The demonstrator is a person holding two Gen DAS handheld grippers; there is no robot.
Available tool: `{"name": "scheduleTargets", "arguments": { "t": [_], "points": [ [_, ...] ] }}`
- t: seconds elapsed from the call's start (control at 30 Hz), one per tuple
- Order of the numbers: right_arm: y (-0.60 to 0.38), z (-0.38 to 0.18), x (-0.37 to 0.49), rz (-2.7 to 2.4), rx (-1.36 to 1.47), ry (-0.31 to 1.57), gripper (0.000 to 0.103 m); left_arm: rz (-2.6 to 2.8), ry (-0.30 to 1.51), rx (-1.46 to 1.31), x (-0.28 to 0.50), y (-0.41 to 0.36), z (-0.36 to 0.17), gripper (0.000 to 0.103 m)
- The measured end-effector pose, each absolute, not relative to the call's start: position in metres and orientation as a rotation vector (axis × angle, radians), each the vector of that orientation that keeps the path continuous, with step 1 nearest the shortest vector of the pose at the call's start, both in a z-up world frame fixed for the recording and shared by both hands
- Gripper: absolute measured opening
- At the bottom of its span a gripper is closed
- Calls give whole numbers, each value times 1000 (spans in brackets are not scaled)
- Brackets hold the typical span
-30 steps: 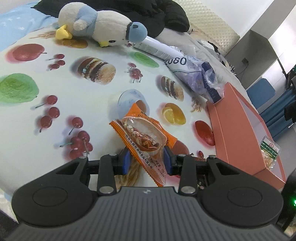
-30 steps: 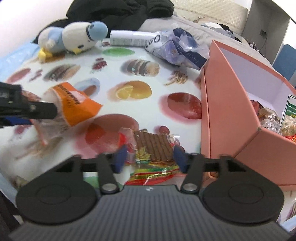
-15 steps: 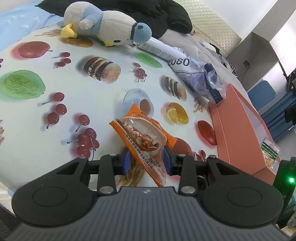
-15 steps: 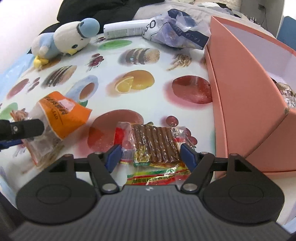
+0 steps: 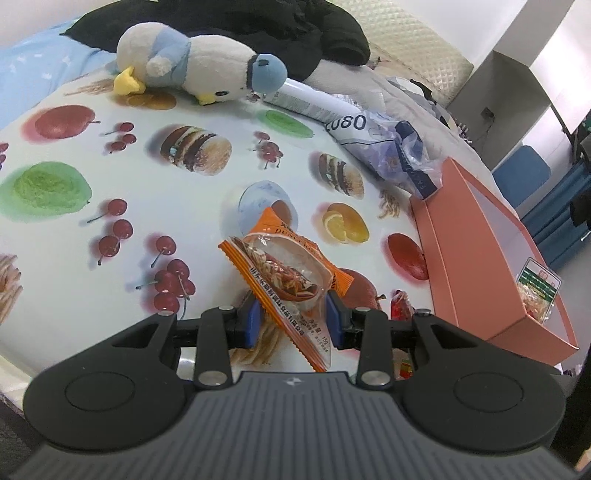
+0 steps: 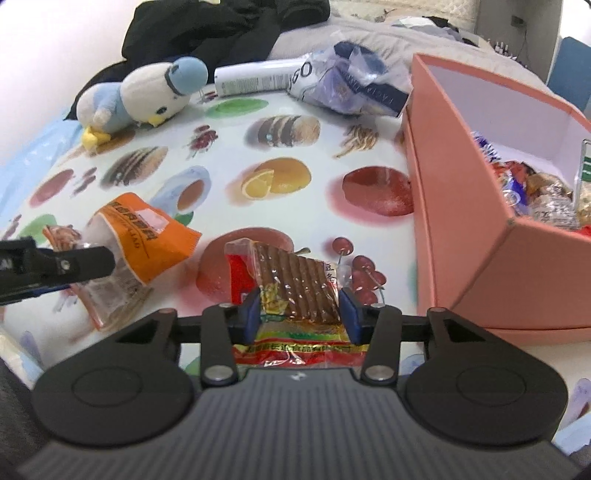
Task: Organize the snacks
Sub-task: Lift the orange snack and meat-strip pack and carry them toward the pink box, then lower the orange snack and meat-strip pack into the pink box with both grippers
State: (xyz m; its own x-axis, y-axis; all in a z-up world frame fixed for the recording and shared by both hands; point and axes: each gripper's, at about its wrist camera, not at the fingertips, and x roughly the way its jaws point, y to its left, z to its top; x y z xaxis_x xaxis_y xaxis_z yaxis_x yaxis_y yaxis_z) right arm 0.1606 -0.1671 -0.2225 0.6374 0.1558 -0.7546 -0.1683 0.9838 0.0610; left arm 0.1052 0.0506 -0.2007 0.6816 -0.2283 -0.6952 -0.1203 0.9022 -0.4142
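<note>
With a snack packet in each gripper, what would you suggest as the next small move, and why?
Probably carry the right gripper with its brown-stick packet up over the pink box wall. Its jaws have just been closing and now press the packet's sides; the box sits close on that side, already holding snacks. The left gripper grips the orange packet and can follow.

- A soft toy bird (image 5: 207,74) lies on its side on the fruit-print cloth (image 5: 110,206).
- A pile of black clothes (image 5: 258,26) sits behind it.
- A white tube (image 6: 255,79) lies beside the bird's head.

Home bedroom: quilted headboard (image 5: 417,55), plush duck (image 5: 195,70).
</note>
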Motion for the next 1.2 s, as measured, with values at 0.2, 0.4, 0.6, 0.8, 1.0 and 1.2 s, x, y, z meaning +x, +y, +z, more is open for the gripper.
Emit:
{"name": "scheduleTargets", "arguments": {
  "t": [0.2,0.4,0.6,0.8,1.0,1.2],
  "points": [
    [-173,-196,146,193,26,829,48,-48,827,-396,101,44,-180,40],
    [-182,-164,129,192,62,784,48,-53,815,-345,94,36,-155,40],
    [-191,-131,117,191,85,719,48,-67,774,-317,88,26,-129,40],
    [-205,-108,111,186,104,676,48,-99,755,-295,87,7,-107,40],
    [-234,-89,101,131,116,635,48,-171,723,-276,86,-26,-85,40],
    [-272,-76,84,44,145,599,48,-266,707,-241,86,-68,-69,40]
  ]
}}
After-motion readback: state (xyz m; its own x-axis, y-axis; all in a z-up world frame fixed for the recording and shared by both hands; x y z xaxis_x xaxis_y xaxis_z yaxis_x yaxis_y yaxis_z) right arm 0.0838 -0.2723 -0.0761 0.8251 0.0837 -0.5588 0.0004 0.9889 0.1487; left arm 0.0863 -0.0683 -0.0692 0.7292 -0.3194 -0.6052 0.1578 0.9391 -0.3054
